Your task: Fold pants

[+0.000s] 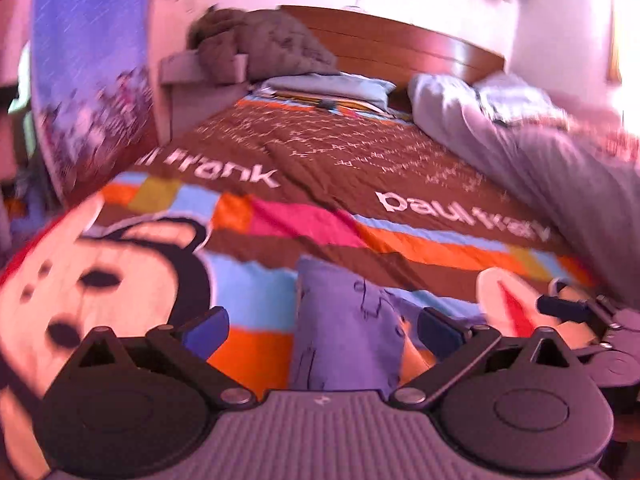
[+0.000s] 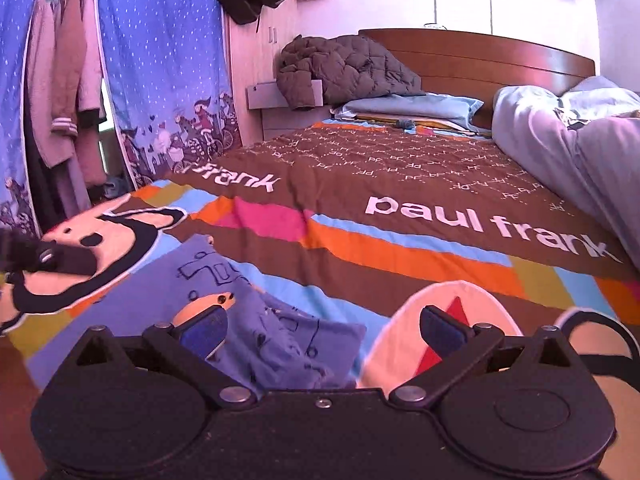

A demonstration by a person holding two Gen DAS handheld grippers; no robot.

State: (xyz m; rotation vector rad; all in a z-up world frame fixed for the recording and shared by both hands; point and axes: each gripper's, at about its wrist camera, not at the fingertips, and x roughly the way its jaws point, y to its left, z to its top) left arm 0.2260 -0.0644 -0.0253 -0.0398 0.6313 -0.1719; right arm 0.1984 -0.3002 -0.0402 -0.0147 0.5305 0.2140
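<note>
Left gripper [image 1: 322, 330] spread, right gripper [image 2: 322, 330] spread, both over purple pants [image 2: 280, 320] on bedspread [image 2: 400, 240].

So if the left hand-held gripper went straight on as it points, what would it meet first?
Probably the blue pants, lying between the open fingers of the left hand-held gripper on the bedspread; depth is unclear.

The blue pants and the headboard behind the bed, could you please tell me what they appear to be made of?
The blue pants look like soft, matte knit cotton: they slump in loose folds and carry a dark printed line pattern. The headboard looks like reddish-brown wood or veneer with a smooth, slightly glossy finish; solid or laminate is unclear.
</note>
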